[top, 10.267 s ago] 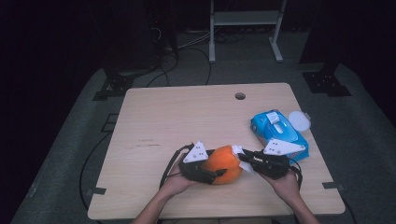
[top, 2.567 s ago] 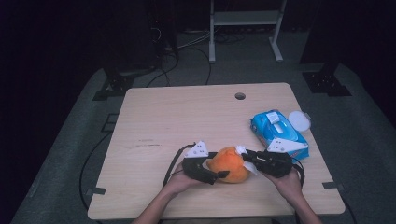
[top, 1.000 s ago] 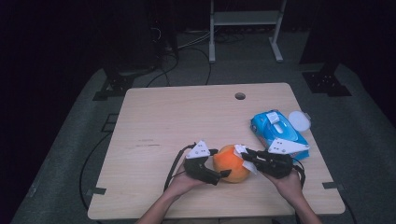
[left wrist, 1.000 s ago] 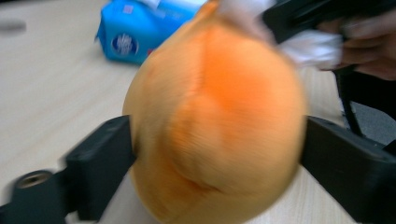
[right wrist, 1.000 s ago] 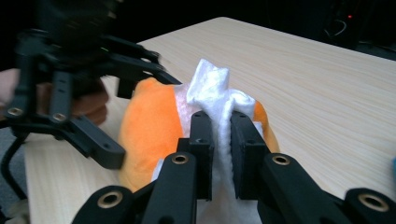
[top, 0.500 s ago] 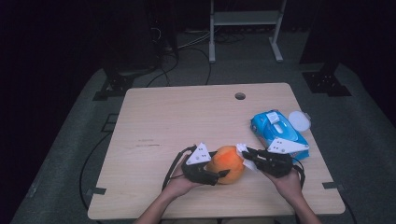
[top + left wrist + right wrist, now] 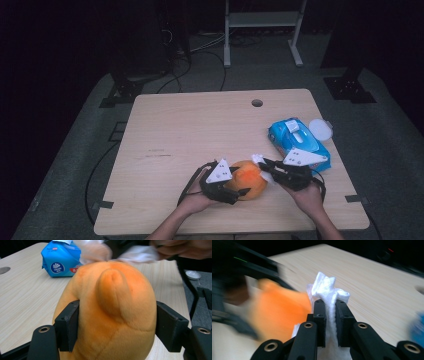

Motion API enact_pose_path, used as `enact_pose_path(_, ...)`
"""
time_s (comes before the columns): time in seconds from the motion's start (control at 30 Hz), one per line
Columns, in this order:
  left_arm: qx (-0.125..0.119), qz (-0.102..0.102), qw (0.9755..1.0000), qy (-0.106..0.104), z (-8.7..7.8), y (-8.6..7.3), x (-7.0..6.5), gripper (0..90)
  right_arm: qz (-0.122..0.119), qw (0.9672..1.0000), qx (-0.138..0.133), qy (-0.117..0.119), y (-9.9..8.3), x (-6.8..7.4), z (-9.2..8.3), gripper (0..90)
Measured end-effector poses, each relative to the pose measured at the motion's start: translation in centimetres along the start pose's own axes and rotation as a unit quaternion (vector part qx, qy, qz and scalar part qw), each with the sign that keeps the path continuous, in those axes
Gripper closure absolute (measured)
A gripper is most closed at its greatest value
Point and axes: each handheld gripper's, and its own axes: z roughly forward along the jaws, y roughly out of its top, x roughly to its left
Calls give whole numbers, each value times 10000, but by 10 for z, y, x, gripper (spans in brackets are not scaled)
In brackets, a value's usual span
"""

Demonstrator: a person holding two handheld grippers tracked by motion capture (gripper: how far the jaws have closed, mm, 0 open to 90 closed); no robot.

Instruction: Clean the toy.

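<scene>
The left gripper [image 7: 110, 332] has its jaws pressed into both flanks of the orange plush [image 7: 107, 312], having just closed in on it, so the toy is pinned near the front edge of the table [image 7: 200, 125]. The right gripper [image 7: 329, 305] pinches a white wipe [image 7: 325, 288] tightly between nearly shut jaws, the wad poking out past the tips and meeting the plush's top on its right side. To wipe well, the person should keep the left grip steady and low so the soft body does not roll, and drag the wipe in short strokes with only cloth touching the fur. The blue wipe pack [image 7: 296, 140] lies just behind the right hand [image 7: 307, 195], its lid [image 7: 320, 129] beside it.
</scene>
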Motion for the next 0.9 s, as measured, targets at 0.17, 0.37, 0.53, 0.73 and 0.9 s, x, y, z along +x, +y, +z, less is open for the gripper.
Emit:
enact_pose_path(0.17,14,24,10000,5,2,1,-2,274,133,9999,20,51,-3,-3,-5,797)
enact_pose_path(0.37,47,369,9993,1,7,2,-12,254,22,9958,-249,882,14,31,-1,796)
enact_pose_path(0.53,113,471,9988,19,6,1,-12,251,-175,9964,-137,824,16,36,5,796)
enact_pose_path(0.73,-9,105,9999,7,4,-1,-1,252,160,9997,55,156,-1,1,-3,797)
enact_pose_path(0.9,-143,-475,9987,142,2,-4,10,254,118,9997,-80,205,3,8,-6,797)
